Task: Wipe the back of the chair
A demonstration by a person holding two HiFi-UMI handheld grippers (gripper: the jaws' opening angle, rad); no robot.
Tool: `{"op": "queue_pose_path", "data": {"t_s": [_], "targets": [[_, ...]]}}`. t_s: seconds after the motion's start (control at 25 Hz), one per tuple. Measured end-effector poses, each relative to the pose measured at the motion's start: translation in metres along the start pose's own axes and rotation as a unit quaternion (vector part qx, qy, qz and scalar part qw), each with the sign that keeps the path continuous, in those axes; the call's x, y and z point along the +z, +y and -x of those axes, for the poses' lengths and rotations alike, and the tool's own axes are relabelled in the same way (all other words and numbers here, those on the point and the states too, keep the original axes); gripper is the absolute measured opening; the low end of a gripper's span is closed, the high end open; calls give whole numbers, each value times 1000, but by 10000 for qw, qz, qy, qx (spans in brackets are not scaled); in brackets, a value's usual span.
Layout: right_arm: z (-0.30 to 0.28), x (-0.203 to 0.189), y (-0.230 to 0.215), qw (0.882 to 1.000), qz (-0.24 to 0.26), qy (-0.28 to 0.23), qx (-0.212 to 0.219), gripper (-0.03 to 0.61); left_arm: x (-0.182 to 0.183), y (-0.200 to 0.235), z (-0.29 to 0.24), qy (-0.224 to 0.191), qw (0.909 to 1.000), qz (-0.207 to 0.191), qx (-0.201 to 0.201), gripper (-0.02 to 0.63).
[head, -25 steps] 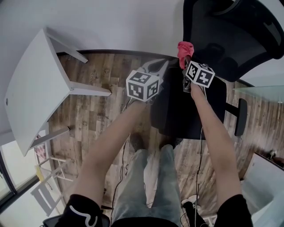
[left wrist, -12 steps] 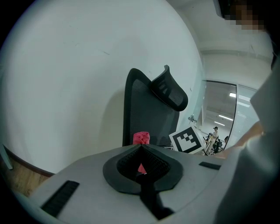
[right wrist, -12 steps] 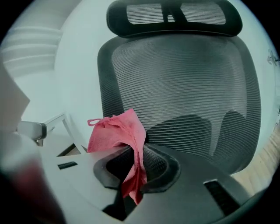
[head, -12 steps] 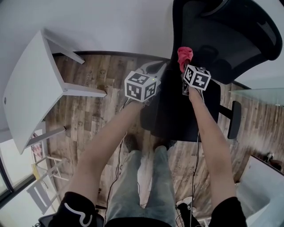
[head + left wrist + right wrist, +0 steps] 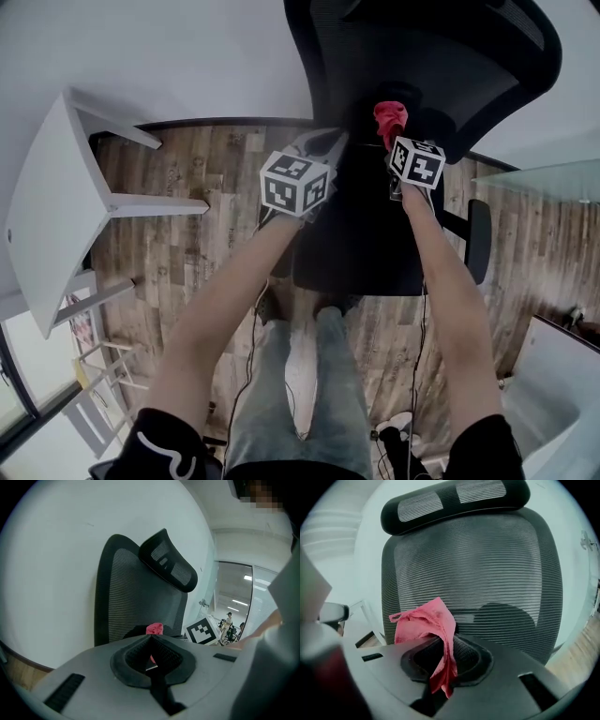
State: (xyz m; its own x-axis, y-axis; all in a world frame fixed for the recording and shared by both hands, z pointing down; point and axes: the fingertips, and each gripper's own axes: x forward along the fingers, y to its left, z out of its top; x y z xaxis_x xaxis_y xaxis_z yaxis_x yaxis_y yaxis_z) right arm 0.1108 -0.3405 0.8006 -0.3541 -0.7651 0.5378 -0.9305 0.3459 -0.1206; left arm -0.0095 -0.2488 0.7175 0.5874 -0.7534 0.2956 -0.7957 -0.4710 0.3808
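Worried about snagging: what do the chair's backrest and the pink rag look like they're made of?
Backrest: seems to be a dark woven mesh, matte, judging by its fine horizontal ribs and slight see-through look. Rag: soft pink fabric, matte; it folds and droops limply.

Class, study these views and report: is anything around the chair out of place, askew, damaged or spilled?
Nothing stands out. The chair stands upright with its mesh back intact, and the red cloth is bunched in the right hand-held gripper, in front of that back. The left hand-held gripper is shut and empty.
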Motion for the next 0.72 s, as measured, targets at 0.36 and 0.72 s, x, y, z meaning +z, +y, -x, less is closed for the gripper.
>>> {"op": "queue_pose_path", "data": {"t_s": [0.36, 0.72], "targets": [[27, -9, -110, 9987, -258, -20, -435, 69, -4, -48, -60, 101, 9999, -97, -72, 25], [68, -14, -195, 9929, -401, -33, -1123, 66, -6, -90, -93, 253, 9989, -259, -282, 25]]}}
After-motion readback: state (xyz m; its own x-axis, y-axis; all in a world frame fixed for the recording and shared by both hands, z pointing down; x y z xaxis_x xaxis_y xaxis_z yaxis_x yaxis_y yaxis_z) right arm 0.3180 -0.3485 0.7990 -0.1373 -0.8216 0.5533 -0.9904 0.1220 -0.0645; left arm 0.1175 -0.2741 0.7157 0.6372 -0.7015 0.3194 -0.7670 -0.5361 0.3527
